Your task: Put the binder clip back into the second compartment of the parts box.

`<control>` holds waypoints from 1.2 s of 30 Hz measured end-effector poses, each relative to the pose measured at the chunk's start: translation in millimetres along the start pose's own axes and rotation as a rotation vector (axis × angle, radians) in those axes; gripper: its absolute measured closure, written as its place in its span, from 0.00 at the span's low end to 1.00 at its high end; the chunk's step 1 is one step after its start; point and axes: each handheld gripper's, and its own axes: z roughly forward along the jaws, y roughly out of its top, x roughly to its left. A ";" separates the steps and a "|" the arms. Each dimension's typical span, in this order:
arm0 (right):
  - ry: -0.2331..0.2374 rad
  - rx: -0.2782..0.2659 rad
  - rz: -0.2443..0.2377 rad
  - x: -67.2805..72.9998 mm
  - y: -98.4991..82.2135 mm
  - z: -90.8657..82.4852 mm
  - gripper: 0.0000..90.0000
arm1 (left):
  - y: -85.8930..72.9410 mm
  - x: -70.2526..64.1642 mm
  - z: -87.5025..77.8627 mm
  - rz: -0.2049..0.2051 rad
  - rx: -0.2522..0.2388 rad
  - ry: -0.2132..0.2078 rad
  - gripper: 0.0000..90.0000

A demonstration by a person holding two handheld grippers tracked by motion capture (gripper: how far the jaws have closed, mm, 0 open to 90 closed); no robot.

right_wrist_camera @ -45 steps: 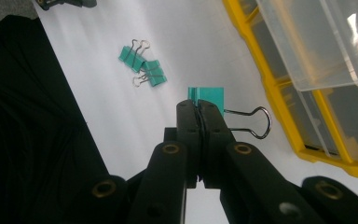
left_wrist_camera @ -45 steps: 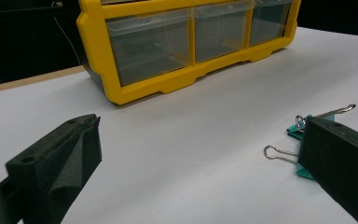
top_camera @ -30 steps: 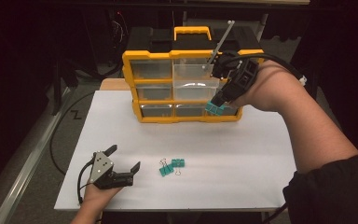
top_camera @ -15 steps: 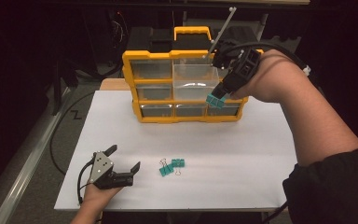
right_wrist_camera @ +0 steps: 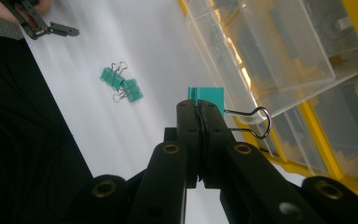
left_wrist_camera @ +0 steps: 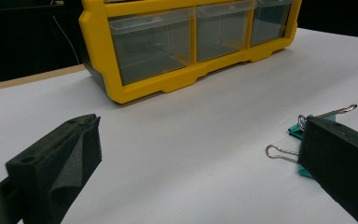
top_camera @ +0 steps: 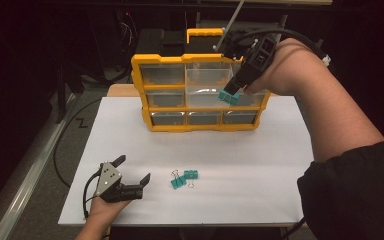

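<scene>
We see the right gripper (top_camera: 228,95) has risen from the organizer's (top_camera: 145,90) bottom row, jaws clamped on a teal binder clip (right_wrist_camera: 207,98) over the pulled-out middle drawer (top_camera: 205,92); release looks next. Two clips (top_camera: 183,178) remain at six o'clock. Left gripper (top_camera: 130,172) rests wide apart.

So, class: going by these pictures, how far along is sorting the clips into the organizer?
Done: nothing visibly stored yet. In hand: the right gripper is shut on one teal binder clip beside the pulled-out drawer of the yellow organizer. Left: two clips on the table; the left gripper rests open.

White table sheet (top_camera: 260,150), black cables (top_camera: 65,145) on the floor alongside.
</scene>
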 end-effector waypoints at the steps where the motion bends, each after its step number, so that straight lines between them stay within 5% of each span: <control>1: -0.004 0.002 0.000 -0.8 1.5 -0.9 1.00 | 0.0 0.0 0.0 0.001 0.001 0.000 0.00; 18: -0.042 -0.010 0.013 -20.0 17.0 -8.1 1.00 | 0.2 0.9 0.0 0.000 -0.003 -0.004 0.00; 29: -0.079 -0.001 0.003 -31.1 31.2 3.3 1.00 | 0.2 1.6 -0.2 -0.007 -0.005 -0.003 0.00; 36: -0.064 0.010 0.001 -36.7 37.3 14.9 1.00 | 0.1 3.0 -0.2 -0.006 -0.006 -0.002 0.00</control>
